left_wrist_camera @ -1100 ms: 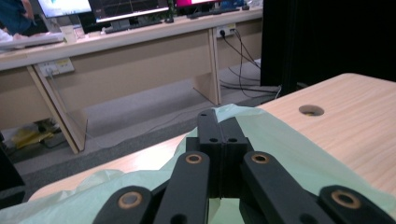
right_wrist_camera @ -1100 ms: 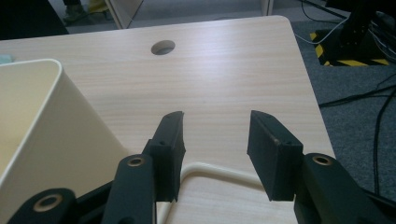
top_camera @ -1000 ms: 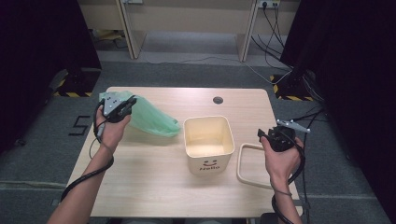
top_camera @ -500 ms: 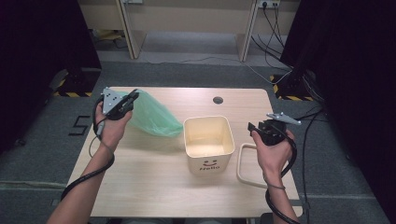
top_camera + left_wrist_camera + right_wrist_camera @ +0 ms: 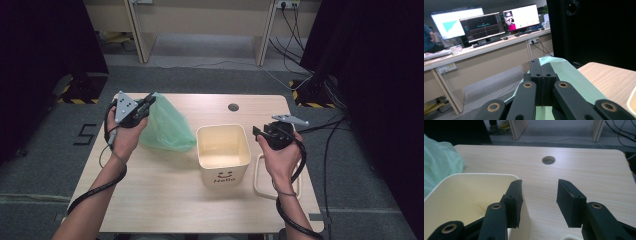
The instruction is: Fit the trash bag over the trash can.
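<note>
The wooden table [image 5: 165,200] is the biggest thing, with a round cable hole [image 5: 233,107] near its far edge. On it, a little right of the middle, stands the cream bin [image 5: 223,155], a square open container with a smiling face printed on its near wall. Just beside the bin on its right, a cream rectangular frame [image 5: 260,181] lies flat on the table, partly under the person's right forearm.

The green plastic bag [image 5: 165,131] is at the left of the bin, near it but not touching it as far as I can see. Its upper corner is lifted, and its wide lower part hangs down toward the table top; whether it rests there I cannot tell.

The left gripper [image 5: 148,103] holds this upper corner. In the left gripper view its fingers [image 5: 541,75] are pressed together with the thin green film pinched between them, and the bag spreads out behind them.

The right gripper [image 5: 257,132] hovers just beside the right wall of the bin. In the right gripper view its fingers [image 5: 571,203] are spread apart with nothing between them; the left finger stands in front of the bin's corner.
</note>
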The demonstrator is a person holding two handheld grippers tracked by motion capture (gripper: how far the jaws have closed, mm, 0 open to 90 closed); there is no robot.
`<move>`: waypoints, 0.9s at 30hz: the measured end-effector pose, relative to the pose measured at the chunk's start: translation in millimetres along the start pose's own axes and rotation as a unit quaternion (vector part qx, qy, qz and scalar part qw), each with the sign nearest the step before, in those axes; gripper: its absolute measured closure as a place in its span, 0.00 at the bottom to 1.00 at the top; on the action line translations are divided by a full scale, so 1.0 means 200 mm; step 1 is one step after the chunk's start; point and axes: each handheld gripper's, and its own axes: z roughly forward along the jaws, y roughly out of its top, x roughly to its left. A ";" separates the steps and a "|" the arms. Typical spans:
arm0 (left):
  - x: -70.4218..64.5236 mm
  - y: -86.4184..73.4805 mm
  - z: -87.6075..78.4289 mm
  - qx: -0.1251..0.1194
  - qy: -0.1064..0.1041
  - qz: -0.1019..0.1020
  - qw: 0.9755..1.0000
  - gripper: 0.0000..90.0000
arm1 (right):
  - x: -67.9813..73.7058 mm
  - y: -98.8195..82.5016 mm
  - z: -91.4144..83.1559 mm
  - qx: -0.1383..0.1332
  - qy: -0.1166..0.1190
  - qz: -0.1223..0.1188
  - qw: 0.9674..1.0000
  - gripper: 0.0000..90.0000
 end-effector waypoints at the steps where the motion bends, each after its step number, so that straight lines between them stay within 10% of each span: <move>1: -0.02 0.01 0.00 0.001 -0.003 -0.003 1.000 1.00 | 0.01 0.01 0.00 -0.001 0.006 -0.005 1.000 0.62; 13: -0.19 0.07 0.05 -0.004 -0.043 0.035 0.998 1.00 | 0.22 0.11 0.05 0.001 0.081 -0.060 0.995 0.59; 27: -0.33 0.10 0.10 0.004 -0.082 0.065 0.995 1.00 | 0.47 0.22 0.10 0.005 0.181 -0.100 0.978 0.55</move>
